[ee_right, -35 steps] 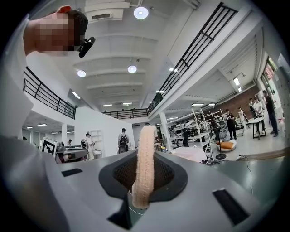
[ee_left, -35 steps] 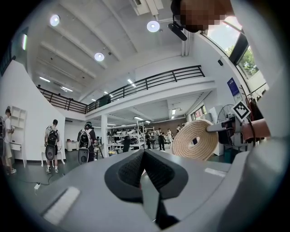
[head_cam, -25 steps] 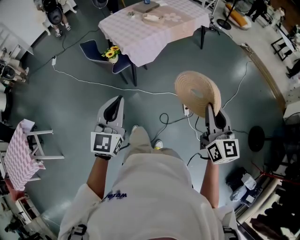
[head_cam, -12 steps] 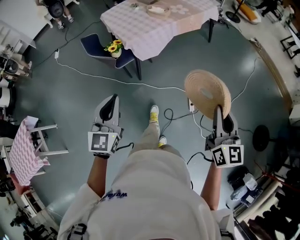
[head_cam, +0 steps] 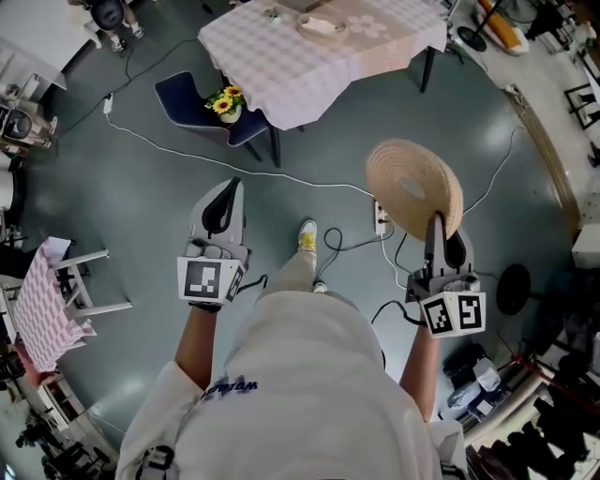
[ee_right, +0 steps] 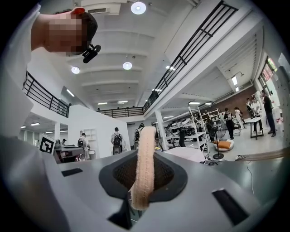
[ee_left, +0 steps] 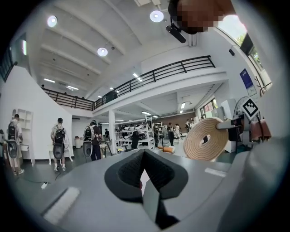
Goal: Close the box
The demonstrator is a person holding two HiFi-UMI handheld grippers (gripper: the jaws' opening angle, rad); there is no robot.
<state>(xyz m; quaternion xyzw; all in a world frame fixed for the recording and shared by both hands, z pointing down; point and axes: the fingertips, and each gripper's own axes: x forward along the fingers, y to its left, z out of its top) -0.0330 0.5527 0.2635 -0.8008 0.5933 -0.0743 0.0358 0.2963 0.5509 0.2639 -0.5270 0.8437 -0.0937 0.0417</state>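
Observation:
A round woven straw lid [head_cam: 412, 187] stands on edge in my right gripper [head_cam: 437, 227], whose jaws are shut on its rim. The right gripper view shows the lid's edge [ee_right: 144, 154] running up between the jaws. My left gripper [head_cam: 228, 190] is shut with nothing in it and is held level at the left, apart from the lid. From the left gripper view, the lid's face [ee_left: 208, 139] is off to the right, beyond the shut left gripper [ee_left: 144, 159]. A pale woven box [head_cam: 322, 25] sits on the far table, well ahead of both grippers.
The table with a checked cloth [head_cam: 375, 52] stands ahead, with a blue chair holding sunflowers [head_cam: 202, 98] beside it. White and black cables [head_cam: 234, 167] and a power strip [head_cam: 382, 217] lie on the grey floor. A small pink-clothed stand [head_cam: 47, 314] is at the left. People stand in the hall [ee_left: 59, 142].
The person has stepped across the floor, carrying both grippers along level. The lid stays in the right gripper and the left stays shut.

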